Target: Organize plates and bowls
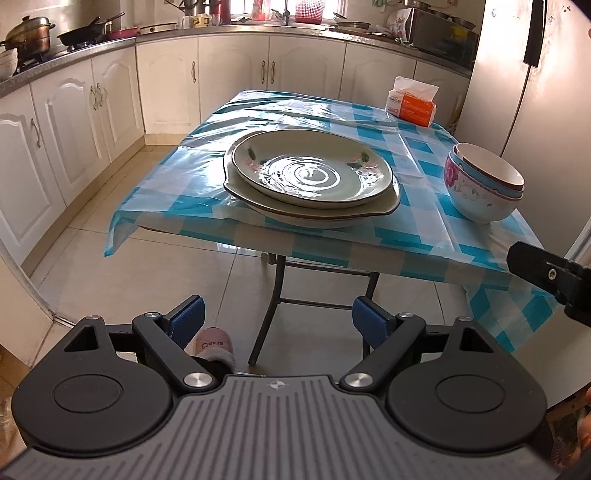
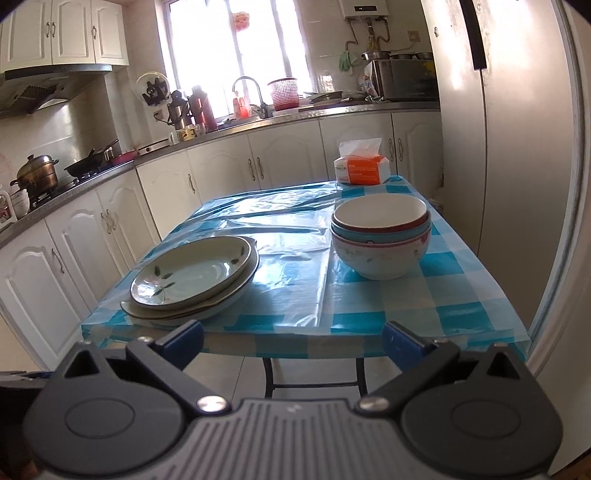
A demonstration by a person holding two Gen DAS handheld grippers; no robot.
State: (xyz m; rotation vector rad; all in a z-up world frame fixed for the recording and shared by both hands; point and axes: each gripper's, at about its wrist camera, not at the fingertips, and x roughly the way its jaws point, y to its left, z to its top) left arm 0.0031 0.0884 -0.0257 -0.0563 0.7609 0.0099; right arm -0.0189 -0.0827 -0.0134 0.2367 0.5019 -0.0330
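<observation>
Plates (image 1: 312, 173) stacked at near edge of checked table (image 1: 413, 140) — bowls (image 1: 484, 184) nested well apart, toward fridge side. Tissue pack (image 1: 412, 103) at far corner. Left gripper (image 1: 277, 317) and right gripper (image 2: 293, 341) — jaws wide, empty, short of table.

**Two wrist views, one table**

The left wrist camera looks from off the table's (image 1: 369, 236) near edge, above floor level, toward the plate stack (image 1: 314, 177). The right wrist camera sits lower and closer, facing the bowl stack (image 2: 380, 236). Both share the tabletop, tissue pack (image 2: 362, 168) and far counter (image 1: 240, 31) — the right gripper (image 1: 550, 280) shows in the left view.
</observation>
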